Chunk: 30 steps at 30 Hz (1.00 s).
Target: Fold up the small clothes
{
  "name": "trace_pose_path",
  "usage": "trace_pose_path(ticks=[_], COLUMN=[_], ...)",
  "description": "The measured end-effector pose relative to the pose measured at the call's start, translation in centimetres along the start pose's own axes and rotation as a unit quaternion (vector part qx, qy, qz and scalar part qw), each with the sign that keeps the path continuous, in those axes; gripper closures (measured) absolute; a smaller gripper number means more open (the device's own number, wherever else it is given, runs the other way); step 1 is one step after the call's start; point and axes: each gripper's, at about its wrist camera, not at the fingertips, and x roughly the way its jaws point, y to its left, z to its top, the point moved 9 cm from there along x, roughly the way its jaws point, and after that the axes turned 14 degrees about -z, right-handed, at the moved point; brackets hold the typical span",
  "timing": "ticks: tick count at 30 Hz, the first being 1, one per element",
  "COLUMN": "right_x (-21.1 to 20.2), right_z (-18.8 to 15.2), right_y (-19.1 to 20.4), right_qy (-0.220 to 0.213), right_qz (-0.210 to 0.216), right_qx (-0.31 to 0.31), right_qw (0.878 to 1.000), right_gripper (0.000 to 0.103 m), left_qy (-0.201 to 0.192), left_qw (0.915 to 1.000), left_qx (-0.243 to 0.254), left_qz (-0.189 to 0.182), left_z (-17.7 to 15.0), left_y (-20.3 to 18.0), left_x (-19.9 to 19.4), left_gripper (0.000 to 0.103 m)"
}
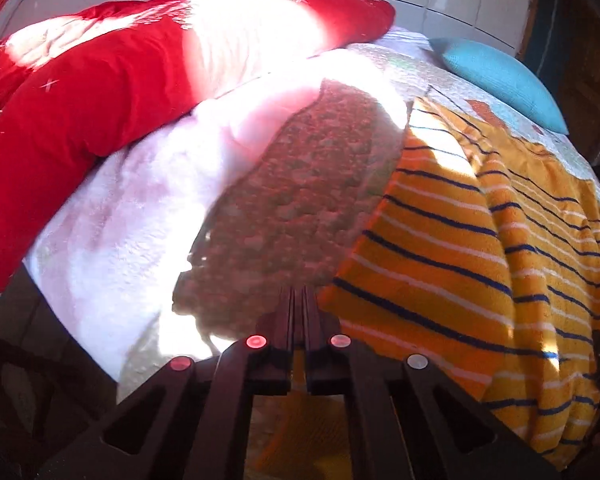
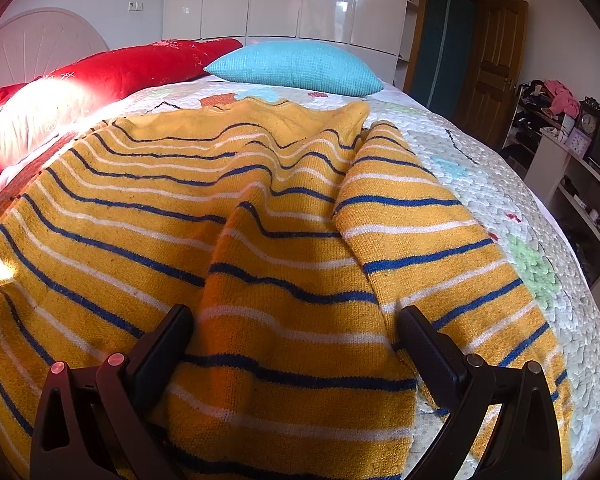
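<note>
A yellow knitted sweater with blue and white stripes (image 2: 260, 216) lies spread and wrinkled on the bed. A sleeve (image 2: 420, 240) lies along its right side. My right gripper (image 2: 294, 320) is open, its fingers (image 2: 168, 344) low over the sweater's near part, one on each side of a raised fold. In the left wrist view the sweater (image 1: 480, 248) fills the right half. My left gripper (image 1: 299, 300) is shut at the sweater's left edge, with yellow fabric showing under the fingers; whether it pinches the cloth I cannot tell.
The bed has a pale quilted cover (image 2: 520, 216). A red pillow (image 2: 132, 68) and a turquoise pillow (image 2: 300, 66) lie at its head. A shelf unit with clocks (image 2: 580, 132) stands to the right. A door (image 2: 496, 64) is behind. Bright sunlight falls on the left (image 1: 140, 208).
</note>
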Motion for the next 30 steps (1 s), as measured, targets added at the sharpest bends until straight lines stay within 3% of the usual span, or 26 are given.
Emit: trace_pose_path(ticks=[2, 4, 6, 7, 9, 10, 11, 15, 16, 17, 19, 20, 22, 25, 26, 28, 30], right_x=[0.0, -0.1, -0.1, -0.1, -0.2, -0.2, -0.2, -0.2, -0.2, -0.2, -0.3, -0.3, -0.2, -0.2, -0.2, -0.2, -0.2], right_z=[0.0, 0.0, 0.0, 0.0, -0.1, -0.1, -0.1, -0.1, -0.1, -0.1, -0.1, -0.1, -0.1, 0.0, 0.0, 0.0, 0.0], right_y=[0.0, -0.1, -0.1, -0.1, -0.1, -0.1, -0.1, -0.1, -0.1, -0.1, -0.1, -0.1, -0.1, 0.0, 0.0, -0.1, 0.0], right_qy=[-0.001, -0.003, -0.004, -0.005, -0.007, -0.007, -0.008, -0.008, -0.008, -0.008, -0.008, -0.008, -0.007, -0.008, -0.008, -0.009, -0.006], right_qz=[-0.001, -0.001, -0.002, -0.002, -0.003, -0.003, -0.003, -0.002, -0.002, -0.002, -0.002, -0.003, -0.004, -0.005, -0.005, -0.004, -0.001], right_qx=[0.000, 0.000, 0.001, 0.001, 0.002, 0.002, 0.002, 0.002, 0.001, 0.001, 0.001, 0.001, 0.000, 0.000, 0.000, 0.001, -0.001], right_qw=[1.000, 1.000, 1.000, 1.000, 1.000, 1.000, 1.000, 1.000, 1.000, 1.000, 1.000, 1.000, 1.000, 1.000, 1.000, 1.000, 1.000], right_gripper=[0.000, 0.000, 0.000, 0.000, 0.000, 0.000, 0.000, 0.000, 0.000, 0.000, 0.000, 0.000, 0.000, 0.000, 0.000, 0.000, 0.000], left_qy=[-0.013, -0.025, -0.033, -0.032, -0.023, -0.018, -0.018, 0.015, 0.024, 0.027, 0.027, 0.029, 0.023, -0.009, -0.012, -0.015, -0.032], left_qw=[0.9985, 0.9966, 0.9978, 0.9986, 0.9987, 0.9979, 0.9973, 0.9915, 0.9893, 0.9914, 0.9943, 0.9949, 0.9970, 0.9974, 0.9966, 0.9972, 0.9980], left_qx=[-0.012, -0.029, -0.039, -0.037, -0.036, -0.037, -0.032, 0.003, 0.012, 0.027, 0.058, 0.060, 0.049, 0.045, 0.032, 0.001, -0.022], left_qz=[0.052, 0.073, 0.043, 0.021, -0.028, -0.051, -0.064, -0.129, -0.144, -0.126, -0.085, -0.075, -0.054, 0.057, 0.075, 0.074, 0.050], left_z=[0.8, 1.4, 1.2, 1.0, 0.2, -0.2, -0.5, -1.4, -1.7, -1.9, -1.7, -1.3, -0.2, 2.4, 3.1, 3.7, 3.9], left_y=[3.1, 5.3, 5.7, 5.1, 3.7, 3.0, 2.1, -1.8, -2.7, -3.1, -3.3, -2.9, -1.3, 3.2, 4.7, 6.6, 6.8], left_x=[-0.5, -2.0, -2.5, -2.7, -1.9, -1.0, -0.8, 0.7, 0.8, 0.8, 0.5, 0.1, -0.7, -1.8, -2.0, -2.4, -3.4], left_gripper=[0.103, 0.103, 0.102, 0.095, 0.053, 0.022, 0.018, 0.020, 0.037, 0.059, 0.088, 0.095, 0.097, 0.098, 0.098, 0.097, 0.095])
